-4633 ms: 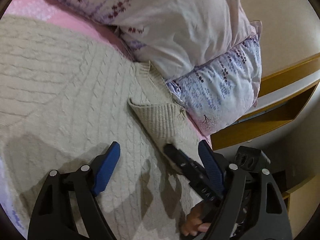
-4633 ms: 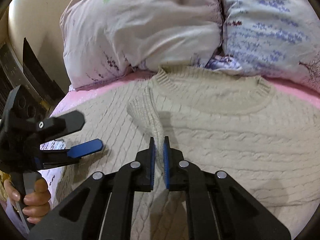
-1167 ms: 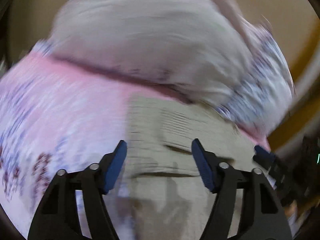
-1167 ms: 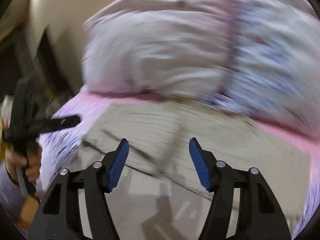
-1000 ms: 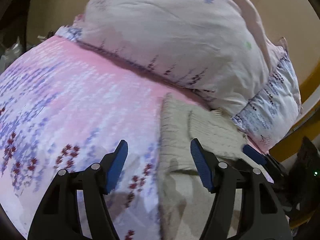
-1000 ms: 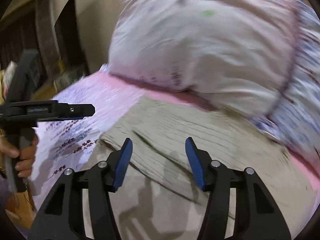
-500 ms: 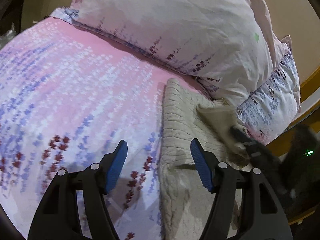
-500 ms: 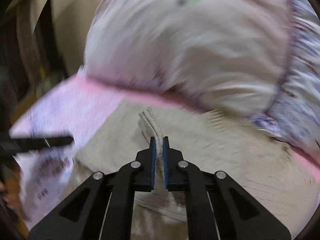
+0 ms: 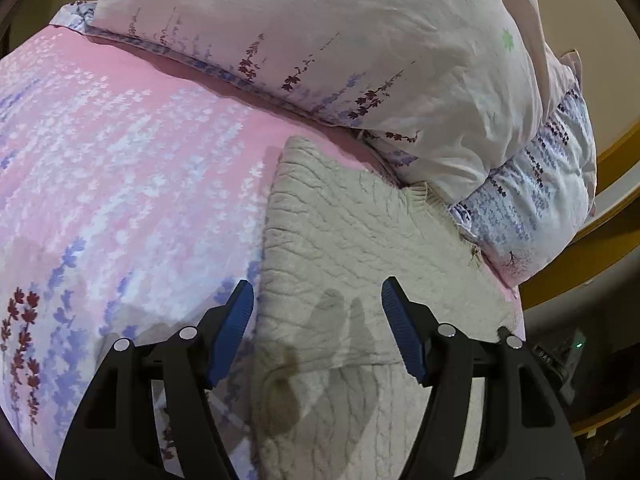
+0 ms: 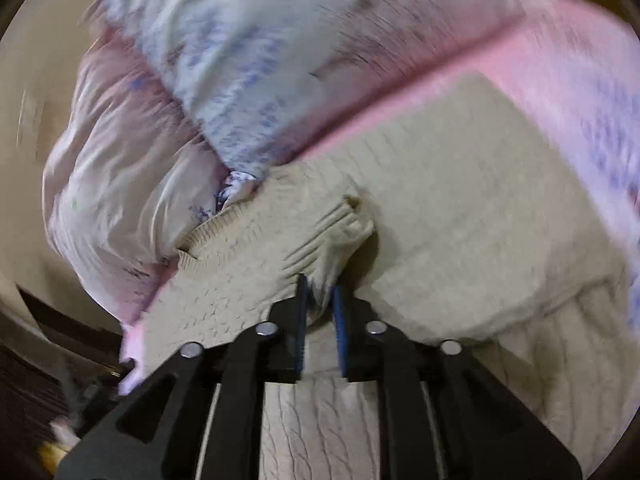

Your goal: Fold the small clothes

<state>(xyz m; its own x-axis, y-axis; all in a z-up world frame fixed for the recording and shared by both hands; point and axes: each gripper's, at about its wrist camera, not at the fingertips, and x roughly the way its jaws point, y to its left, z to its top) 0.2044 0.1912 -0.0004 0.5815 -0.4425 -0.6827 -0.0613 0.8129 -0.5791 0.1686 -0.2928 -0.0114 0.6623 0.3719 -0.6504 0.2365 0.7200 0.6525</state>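
Left wrist: left gripper [image 9: 316, 332] spread wide, empty, above beige sweater [image 9: 360, 240] on pink bedsheet [image 9: 120, 160] beside pillows [image 9: 360, 40]; sleeve, half a second back on top, now gone from sight

Right wrist: right gripper [image 10: 319, 320] clamped on ribbed sleeve cuff [image 10: 340, 224], swung across; likely sleeve fold underway; blurred, sweater's lower part cut off

Our left wrist view looks down and forward from above the pink floral bedsheet [image 9: 120, 152], facing the stacked pale floral pillows [image 9: 360, 60] at the far side. Our right wrist view sits much nearer, tilted and motion-blurred, close over the cream cable-knit sweater [image 10: 460, 208]. We share that sweater [image 9: 360, 240], the pillows [image 10: 248, 60] and the sheet [image 10: 560, 64] across both views.
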